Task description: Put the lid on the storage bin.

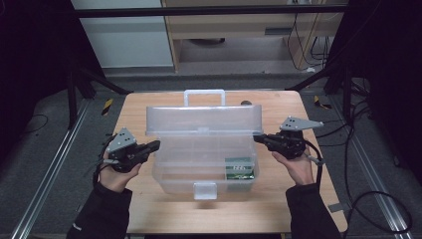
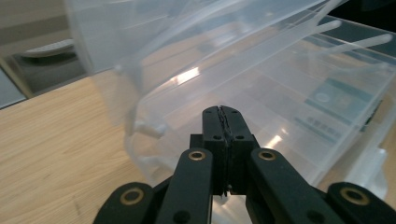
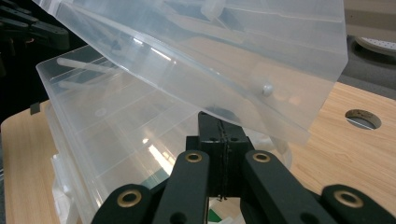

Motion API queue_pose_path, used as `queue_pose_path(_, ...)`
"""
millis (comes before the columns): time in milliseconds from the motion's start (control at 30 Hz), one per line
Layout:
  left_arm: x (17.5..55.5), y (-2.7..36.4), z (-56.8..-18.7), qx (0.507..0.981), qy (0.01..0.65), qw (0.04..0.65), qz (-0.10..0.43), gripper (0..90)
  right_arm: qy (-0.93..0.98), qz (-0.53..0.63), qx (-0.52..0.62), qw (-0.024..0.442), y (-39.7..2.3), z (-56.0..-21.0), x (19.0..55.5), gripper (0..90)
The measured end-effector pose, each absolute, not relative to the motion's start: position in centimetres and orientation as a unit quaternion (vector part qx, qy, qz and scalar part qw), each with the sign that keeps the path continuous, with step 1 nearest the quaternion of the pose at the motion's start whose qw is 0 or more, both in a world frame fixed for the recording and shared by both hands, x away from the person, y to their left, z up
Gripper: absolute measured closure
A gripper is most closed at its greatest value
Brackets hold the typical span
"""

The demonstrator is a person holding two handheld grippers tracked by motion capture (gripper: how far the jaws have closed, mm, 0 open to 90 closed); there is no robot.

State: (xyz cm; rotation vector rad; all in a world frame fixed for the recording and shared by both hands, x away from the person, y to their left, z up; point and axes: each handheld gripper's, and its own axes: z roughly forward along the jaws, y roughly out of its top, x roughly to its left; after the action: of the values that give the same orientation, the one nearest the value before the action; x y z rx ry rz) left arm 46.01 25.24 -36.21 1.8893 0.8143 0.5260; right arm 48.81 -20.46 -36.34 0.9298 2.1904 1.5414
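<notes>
A clear plastic compartment box [image 1: 171, 172] stands in the middle of the wooden table [image 1: 164, 211], its lid [image 1: 204, 119] raised and leaning back, handle [image 1: 204, 96] on top. A green printed card [image 1: 240, 168] lies in its front right compartment. My left gripper [image 1: 155, 145] is at the box's left side with its jaws pressed together and nothing between them; in the left gripper view the left gripper [image 2: 221, 110] points at the box's wall [image 2: 280, 93], the card [image 2: 336, 99] beyond. My right gripper [image 1: 257, 138] is shut at the right side. In the right gripper view the right gripper [image 3: 219, 117] sits just under the lid's edge [image 3: 261, 107].
A white latch tab [image 1: 205, 190] hangs at the box's front. A round hole [image 3: 363, 119] is in the tabletop behind the box. Black frame legs and cables surround the table on the floor. Bare wood lies in front of the box and to both sides.
</notes>
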Motion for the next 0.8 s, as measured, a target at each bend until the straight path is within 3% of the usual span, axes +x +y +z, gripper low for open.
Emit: queue_pose_path(800,46.4,27.0,-37.3,0.772,0.353,0.483,0.214,89.1,0.787,0.504,0.323,0.150,-20.2,-37.1,47.6,90.0)
